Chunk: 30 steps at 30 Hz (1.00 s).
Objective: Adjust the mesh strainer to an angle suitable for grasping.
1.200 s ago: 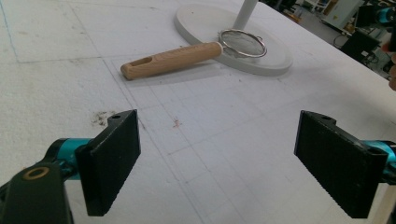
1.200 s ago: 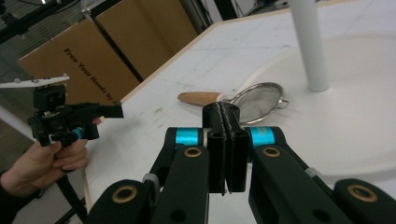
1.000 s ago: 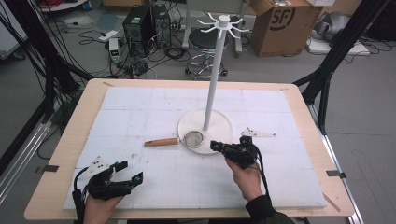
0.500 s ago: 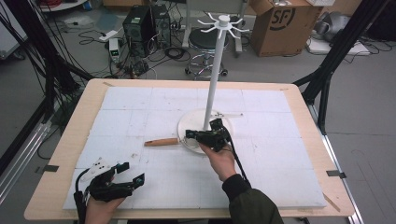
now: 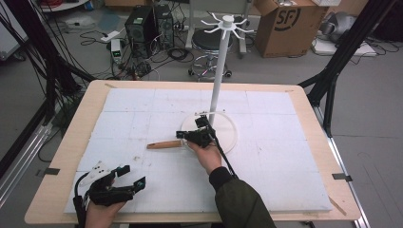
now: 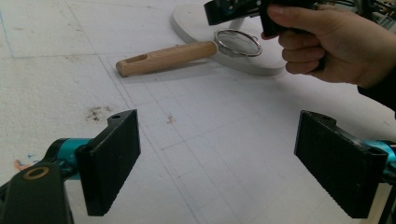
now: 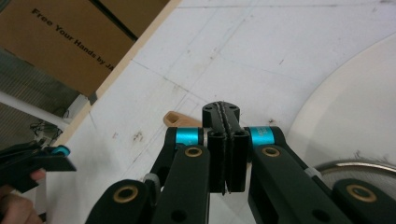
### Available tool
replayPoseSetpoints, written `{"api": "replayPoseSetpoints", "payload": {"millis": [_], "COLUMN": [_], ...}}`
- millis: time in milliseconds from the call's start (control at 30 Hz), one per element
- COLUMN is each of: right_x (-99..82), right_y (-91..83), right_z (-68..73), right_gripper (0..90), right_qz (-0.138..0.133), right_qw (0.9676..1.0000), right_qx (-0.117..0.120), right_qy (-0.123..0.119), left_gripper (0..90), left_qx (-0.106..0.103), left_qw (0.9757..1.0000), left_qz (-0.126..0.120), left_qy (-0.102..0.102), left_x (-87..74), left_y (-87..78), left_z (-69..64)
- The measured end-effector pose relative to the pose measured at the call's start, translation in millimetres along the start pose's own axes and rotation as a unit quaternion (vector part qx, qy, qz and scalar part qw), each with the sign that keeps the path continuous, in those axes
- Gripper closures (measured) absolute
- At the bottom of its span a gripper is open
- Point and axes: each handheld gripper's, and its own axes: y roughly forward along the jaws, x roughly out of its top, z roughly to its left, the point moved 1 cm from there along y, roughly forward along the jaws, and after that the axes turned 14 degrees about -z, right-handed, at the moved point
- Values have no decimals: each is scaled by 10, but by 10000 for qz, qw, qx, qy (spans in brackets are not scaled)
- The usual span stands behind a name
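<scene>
— High view had lettering on the cardboard box [image 5: 289,26] behind the counter [image 5: 71,137]: "SF" in a dark ring. Did the right gripper view give any writing?

— It did. A brown cardboard box [image 7: 65,37] past the counter's wooden edge read "Free Your Hands by J", and the rest was cut off.

— Where did the strainer [image 5: 167,143] lie?

— On the white foam sheet [image 5: 142,114] covering the counter, near the middle. Its pale wooden handle [image 6: 166,58] pointed away from the white rack [image 5: 218,71], and its round wire-mesh bowl [image 6: 237,43] rested on the edge of the rack's flat disc base [image 5: 228,133]. The left gripper view showed the slot at the handle's end and the shiny metal rim; from above the right hand [image 5: 205,154] hid the bowl.

— And the right tool [image 5: 194,136]?

— Pressed together with nothing between the pads, seen plainly in the right gripper view, where the ribbed black pads [image 7: 226,144] met along a thin seam. It hovered just over the strainer's bowl, tip toward the handle.

— The left tool [image 5: 124,179]?

— Spread wide and empty, low at the counter's near left corner, well apart from the strainer. Its two black rubber pads [image 6: 112,163] had fine ridges, and turquoise collars sat behind them.

— Anything else from above?

— The rack's slim white pole ended in a ring of hooks.
</scene>
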Motion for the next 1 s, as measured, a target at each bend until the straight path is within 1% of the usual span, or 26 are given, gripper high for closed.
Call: {"api": "replayPoseSetpoints", "payload": {"millis": [67, 100, 133, 200, 267, 367, 533, 567, 633, 667, 700, 733, 767, 833, 900, 1000], "right_x": [8, 12, 19, 33, 30, 3, -18, -27, -49, -69, -89, -105, -122, -167, -189, -256], "right_y": [46, 66, 85, 101, 106, 120, 136, 134, 128, 121, 109, 91, 77, 43, 24, -82], "right_z": [13, 22, 33, 37, 9, -36, -21, -28, -44, -62, -76, -76, -69, -46, -39, -14], "right_gripper": [900, 900, 900, 900, 900, 900, 900, 900, 900, 900, 900, 900, 900, 900, 900, 900], "right_qz": [95, 133, 211, 264, 327, 523, 565, 564, 615, 631, 580, 570, 548, 621, 656, 635], "right_qw": [9997, 9995, 9990, 9981, 9976, 9958, 9952, 9950, 9942, 9942, 9953, 9955, 9955, 9950, 9947, 9945], "right_qx": [-169, -203, -306, -465, -546, -716, -739, -760, -822, -817, -751, -733, -733, -728, -739, -778], "right_qy": [-156, -194, -231, -315, -254, -223, -297, -327, -325, -307, -212, -176, -226, -290, -297, -308], "left_gripper": [149, 149, 149, 149, 150, 150, 149, 149, 150, 149, 149, 149, 149, 150, 150, 149], "left_qx": [-2, -7, -14, -18, -30, -33, -51, -45, -42, -38, -33, -30, -30, -27, -33, -34], "left_qw": [10000, 10000, 10000, 10000, 10000, 10000, 10000, 10000, 10000, 10000, 10000, 10000, 10000, 10000, 10000, 10000], "left_qz": [8, 19, 20, 20, 12, -2, 8, 10, 2, 1, 0, 4, 4, 16, 19, 38], "left_qy": [-5, -7, -15, -18, -16, -3, -17, -13, -13, -4, -5, -8, -8, -3, 1, 20], "left_x": [-2, -3, -6, -7, -6, -3, -6, -7, -6, -5, -3, -3, -3, -5, -7, -8], "left_y": [2, 3, 6, 6, 1, -4, -3, -3, -3, -1, 3, 8, 8, 16, 20, 27], "left_z": [3, 5, 4, 2, 0, -1, -4, -3, -1, 2, 4, 5, 5, 4, 0, -8]}}
